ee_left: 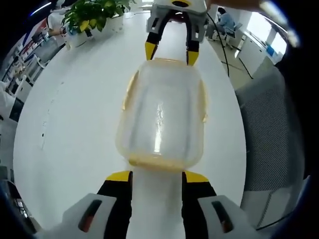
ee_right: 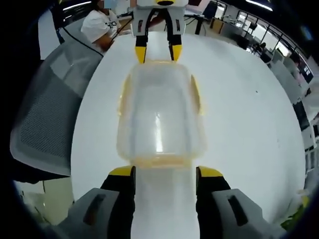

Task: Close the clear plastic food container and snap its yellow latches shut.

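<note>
Sitting between the two grippers, the clear container (ee_left: 162, 117) is lying on the white counter (ee_left: 75, 139), lid on top, yellow latches (ee_left: 130, 89) running down its sides. In the left gripper view, the left gripper (ee_left: 157, 181) is standing with jaws spread, one tip either side of the container's near end, just short of touching or barely touching; cannot tell which. The right gripper (ee_left: 172, 52) is coming in from the far end, jaws also spread, tips at the far rim.

In the right gripper view the same setup is mirroring: right gripper (ee_right: 162, 177) spread at its near end, left gripper (ee_right: 155, 52) opposite.

Long axis is running straight from one gripper to the other, so each short end is pointing at a pair of jaws; latches on the long sides are lying outside both jaw lines.

Risks, as a judgement: pushing on one end is likely sliding the light box across the smooth counter; pressing a side latch unsupported could be tipping or skewing it; a lid not fully seated would be stopping latches from snapping. A plant (ee_left: 92, 15) and a mesh chair (ee_left: 271, 129) are sitting well apart.
</note>
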A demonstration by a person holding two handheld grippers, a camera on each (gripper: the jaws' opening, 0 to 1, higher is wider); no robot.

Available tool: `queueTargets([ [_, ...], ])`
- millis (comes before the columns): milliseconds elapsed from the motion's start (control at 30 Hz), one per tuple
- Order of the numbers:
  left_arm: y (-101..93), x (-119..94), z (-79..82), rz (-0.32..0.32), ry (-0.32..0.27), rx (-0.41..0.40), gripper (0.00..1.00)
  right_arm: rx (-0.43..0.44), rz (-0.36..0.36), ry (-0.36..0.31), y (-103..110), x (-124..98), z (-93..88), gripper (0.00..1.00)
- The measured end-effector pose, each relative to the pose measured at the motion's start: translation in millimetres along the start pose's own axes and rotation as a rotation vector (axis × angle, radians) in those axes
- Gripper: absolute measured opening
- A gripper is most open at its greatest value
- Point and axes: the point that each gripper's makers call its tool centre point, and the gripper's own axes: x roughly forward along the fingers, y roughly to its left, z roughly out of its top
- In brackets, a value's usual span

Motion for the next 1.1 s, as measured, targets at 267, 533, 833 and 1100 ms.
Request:
queueTargets([
  [267,-3.0,-19,-0.2,-0.045,-0.167,-0.382,0.34,0.342,0.001,-0.176,2,-26,6.7,0.44],
  [533,8.6,-34,12.1,-0.065,-0.381,-0.77,0.34,0.587,-0.016,-0.288,-3,-35,13.0,0.42],
  [833,13.6,-33,18.4,-0.051,-0.461,-0.979,0.35,0.841,-0.047,-0.399,-13,-37,17.2,0.42],
  [1100,5.3,-18,16.1,-0.005,-0.423,-0.991,0.34,0.899,-0.037,-0.39,-2,-20,20.8,0.39],
])
